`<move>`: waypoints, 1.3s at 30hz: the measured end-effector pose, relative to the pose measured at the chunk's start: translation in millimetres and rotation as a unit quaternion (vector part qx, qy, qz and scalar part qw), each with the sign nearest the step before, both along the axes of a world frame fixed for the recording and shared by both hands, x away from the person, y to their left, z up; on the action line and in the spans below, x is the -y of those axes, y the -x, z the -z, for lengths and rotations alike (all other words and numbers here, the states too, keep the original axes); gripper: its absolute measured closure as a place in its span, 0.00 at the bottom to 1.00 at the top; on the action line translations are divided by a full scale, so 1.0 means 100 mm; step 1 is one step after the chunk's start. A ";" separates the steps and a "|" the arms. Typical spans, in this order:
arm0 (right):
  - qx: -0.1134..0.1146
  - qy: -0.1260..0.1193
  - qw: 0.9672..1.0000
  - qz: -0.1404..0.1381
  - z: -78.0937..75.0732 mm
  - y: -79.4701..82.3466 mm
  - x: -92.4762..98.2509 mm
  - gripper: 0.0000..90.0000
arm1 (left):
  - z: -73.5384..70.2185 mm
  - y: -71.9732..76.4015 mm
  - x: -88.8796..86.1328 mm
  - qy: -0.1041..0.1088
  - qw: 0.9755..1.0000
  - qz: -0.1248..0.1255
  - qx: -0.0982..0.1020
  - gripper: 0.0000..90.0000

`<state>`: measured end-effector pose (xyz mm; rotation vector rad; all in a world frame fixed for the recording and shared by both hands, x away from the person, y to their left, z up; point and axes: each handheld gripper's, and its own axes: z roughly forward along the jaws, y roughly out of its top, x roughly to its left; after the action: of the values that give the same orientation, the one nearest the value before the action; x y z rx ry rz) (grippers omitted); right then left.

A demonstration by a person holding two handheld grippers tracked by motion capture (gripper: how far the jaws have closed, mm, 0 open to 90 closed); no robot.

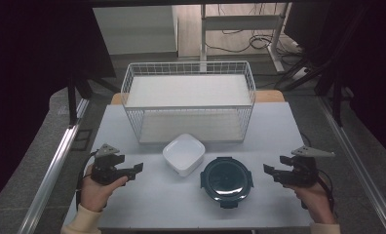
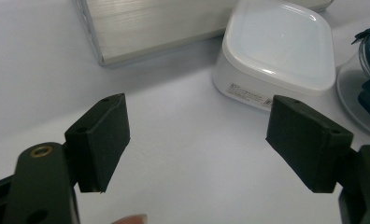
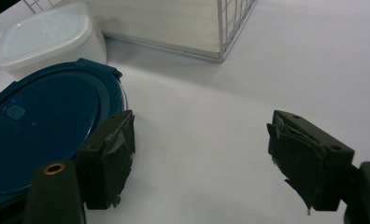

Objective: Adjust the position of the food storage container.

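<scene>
No legible text anywhere.

- Surface (image 1: 132, 204): pale grey, rectangular, evenly lit.
- Floor (image 1: 49, 122): grey carpet, dim at both sides.
- Metal rails (image 1: 54, 165): flanking the surface.
- Cables (image 1: 240, 44): loose on the floor beyond, by a white frame leg (image 1: 202, 34).

You have two tongs in hand, the left tongs (image 1: 135, 169) and the right tongs (image 1: 271, 170). On the bench (image 1: 147, 204) you have two lidded containers: one white square container (image 1: 183, 154) and one round teal-lidded container (image 1: 227, 181). Behind them stands one white wire basket (image 1: 188, 100).
</scene>
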<state>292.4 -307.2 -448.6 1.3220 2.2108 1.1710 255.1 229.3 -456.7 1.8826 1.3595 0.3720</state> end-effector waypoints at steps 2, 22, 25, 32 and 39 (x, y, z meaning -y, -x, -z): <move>0.000 0.003 1.000 0.001 0.00 -0.01 0.02 0.27 | 0.01 -0.02 0.01 -0.003 1.000 0.002 -0.001 0.24; -0.003 0.012 1.000 0.010 -0.13 0.01 0.02 0.34 | 0.02 0.01 0.03 -0.009 1.000 0.013 -0.005 0.21; -0.001 0.014 1.000 0.011 -0.14 -0.01 0.00 0.35 | 0.05 -0.01 0.03 -0.011 1.000 0.014 -0.011 0.21; -0.007 0.019 1.000 0.000 -0.15 -0.06 -0.08 0.38 | 0.03 0.01 0.06 -0.014 1.000 0.017 -0.009 0.21; -0.013 0.028 0.999 -0.020 -0.20 -0.13 -0.20 0.47 | 0.02 0.01 0.05 -0.015 1.000 0.018 -0.009 0.20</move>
<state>305.0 -286.9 -428.7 1.2847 2.2812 1.1036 253.7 223.9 -459.1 1.9375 1.3369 0.3593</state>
